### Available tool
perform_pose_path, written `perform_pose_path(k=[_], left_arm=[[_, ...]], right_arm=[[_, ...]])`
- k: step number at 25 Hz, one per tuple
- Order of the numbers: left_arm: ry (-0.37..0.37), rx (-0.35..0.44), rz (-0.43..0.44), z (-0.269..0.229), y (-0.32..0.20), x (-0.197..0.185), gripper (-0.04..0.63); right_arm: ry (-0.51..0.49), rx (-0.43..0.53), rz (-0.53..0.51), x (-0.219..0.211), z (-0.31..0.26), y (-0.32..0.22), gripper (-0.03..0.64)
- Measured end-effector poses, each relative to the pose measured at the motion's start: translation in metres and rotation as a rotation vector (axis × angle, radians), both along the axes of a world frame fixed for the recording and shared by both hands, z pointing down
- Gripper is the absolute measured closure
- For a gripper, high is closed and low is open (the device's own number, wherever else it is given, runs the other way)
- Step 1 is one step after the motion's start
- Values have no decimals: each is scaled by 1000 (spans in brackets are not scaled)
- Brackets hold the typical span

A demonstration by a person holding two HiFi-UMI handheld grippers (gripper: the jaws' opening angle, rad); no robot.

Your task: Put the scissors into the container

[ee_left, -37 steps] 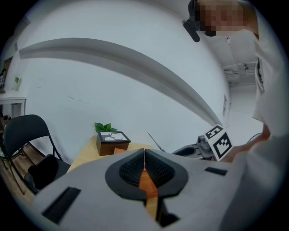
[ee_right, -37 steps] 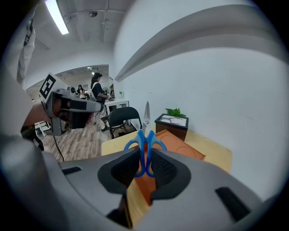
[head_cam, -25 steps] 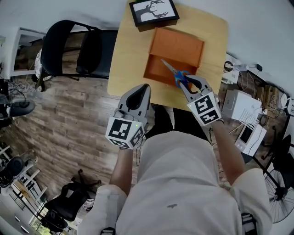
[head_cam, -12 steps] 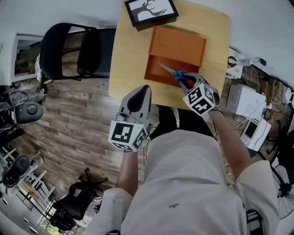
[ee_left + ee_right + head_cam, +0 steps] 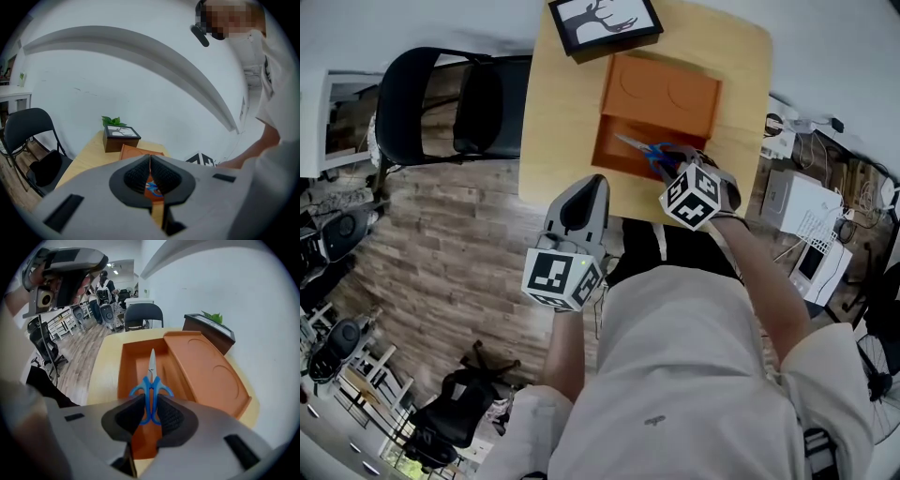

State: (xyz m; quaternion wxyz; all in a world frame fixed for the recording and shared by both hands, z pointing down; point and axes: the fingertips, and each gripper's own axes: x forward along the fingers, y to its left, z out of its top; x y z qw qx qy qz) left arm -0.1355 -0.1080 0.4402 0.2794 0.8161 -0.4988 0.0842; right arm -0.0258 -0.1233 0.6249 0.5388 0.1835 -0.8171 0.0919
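1. Our left gripper [image 5: 150, 164] hangs near the table's [image 5: 558, 122] 7 o'clock edge, jaws pressed together on nothing, out of the way.
2. Our right gripper [image 5: 150, 405] clamps the scissors [image 5: 151, 376] by the blue handles, blades pointing to 12 o'clock above the container's [image 5: 206, 376] deep trough. Walls stand at 9 and 3 o'clock, so we judge a straight descent fits.

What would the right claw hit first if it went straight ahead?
Probably the orange container: the right claw grips the scissors, whose tips point into its lower trough, so they would likely touch the trough's floor or far wall.
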Motion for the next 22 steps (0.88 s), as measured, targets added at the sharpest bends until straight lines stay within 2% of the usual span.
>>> perform_pose_path(k=[22], left_arm=[[5,-12,-8,5,-7,-3,588]], right_arm=[[91,-54,-42,-1,28,1,534]])
